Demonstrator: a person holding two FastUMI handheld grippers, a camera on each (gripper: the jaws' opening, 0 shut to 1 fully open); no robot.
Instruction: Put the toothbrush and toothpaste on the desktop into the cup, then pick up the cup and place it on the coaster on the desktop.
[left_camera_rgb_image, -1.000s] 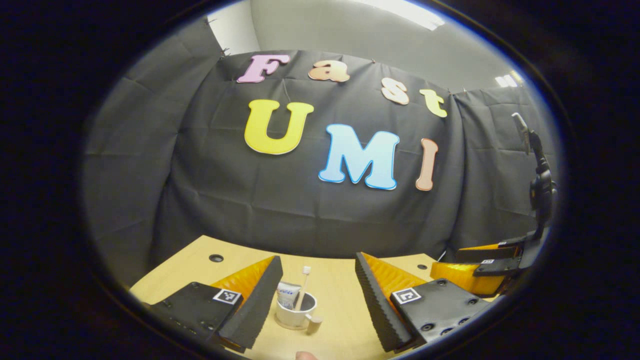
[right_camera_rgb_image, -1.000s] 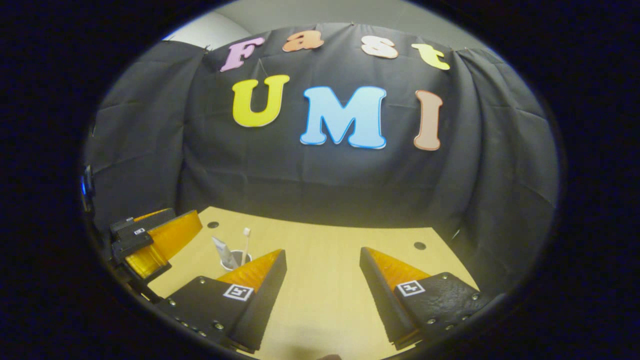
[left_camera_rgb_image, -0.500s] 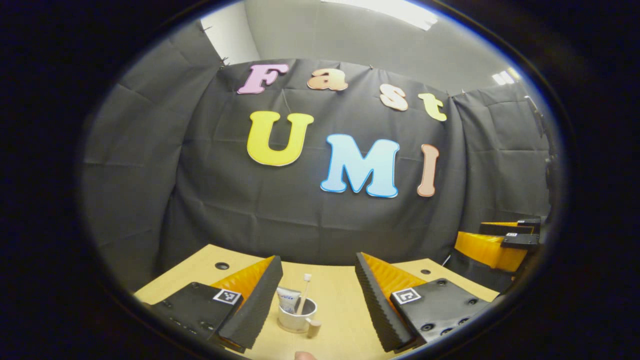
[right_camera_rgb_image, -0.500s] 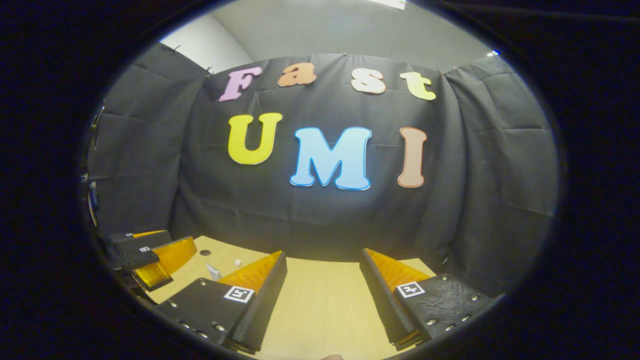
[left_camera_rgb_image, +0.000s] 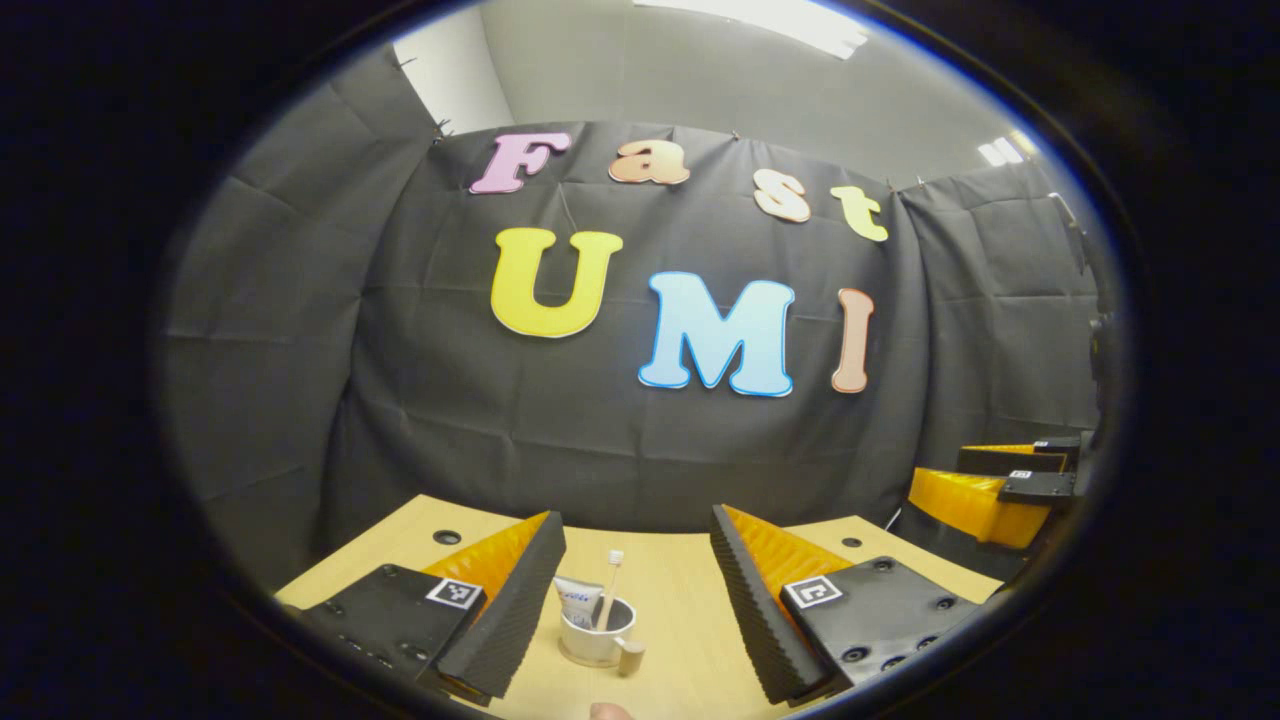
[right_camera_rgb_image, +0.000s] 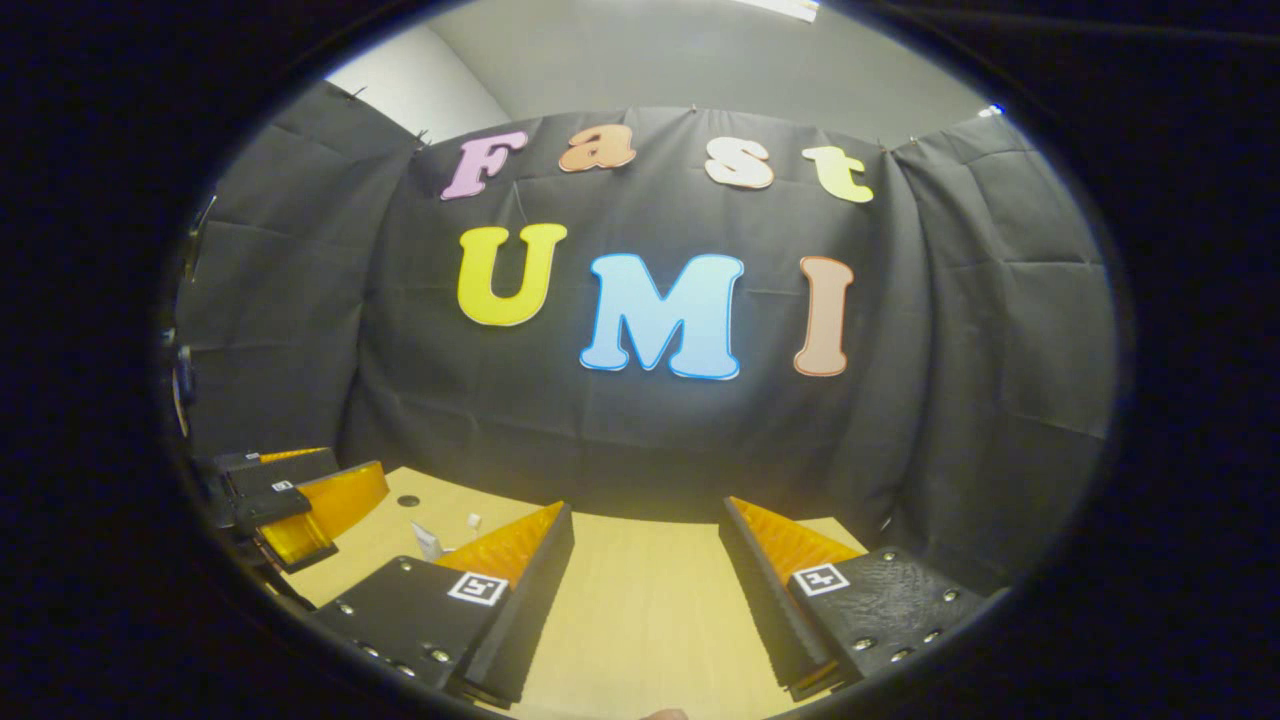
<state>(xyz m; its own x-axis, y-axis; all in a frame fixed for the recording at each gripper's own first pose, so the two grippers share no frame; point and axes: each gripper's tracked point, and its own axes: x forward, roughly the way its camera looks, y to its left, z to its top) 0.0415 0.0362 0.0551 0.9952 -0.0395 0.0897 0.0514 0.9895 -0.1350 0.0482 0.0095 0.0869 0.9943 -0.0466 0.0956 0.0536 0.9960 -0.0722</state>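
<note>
Cup (left_camera_rgb_image: 597, 642) stands on the coaster (left_camera_rgb_image: 585, 660) on the surface (left_camera_rgb_image: 680, 600), holding the toothbrush (left_camera_rgb_image: 609, 585) and toothpaste (left_camera_rgb_image: 578, 603). Left gripper (left_camera_rgb_image: 637, 600) and right gripper (right_camera_rgb_image: 645, 590) are both wide open, holding nothing.

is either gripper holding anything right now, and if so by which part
Nothing is held. The left gripper is open, with the cup standing on the desk between its fingers, untouched. The right gripper is open over bare desk.
</note>
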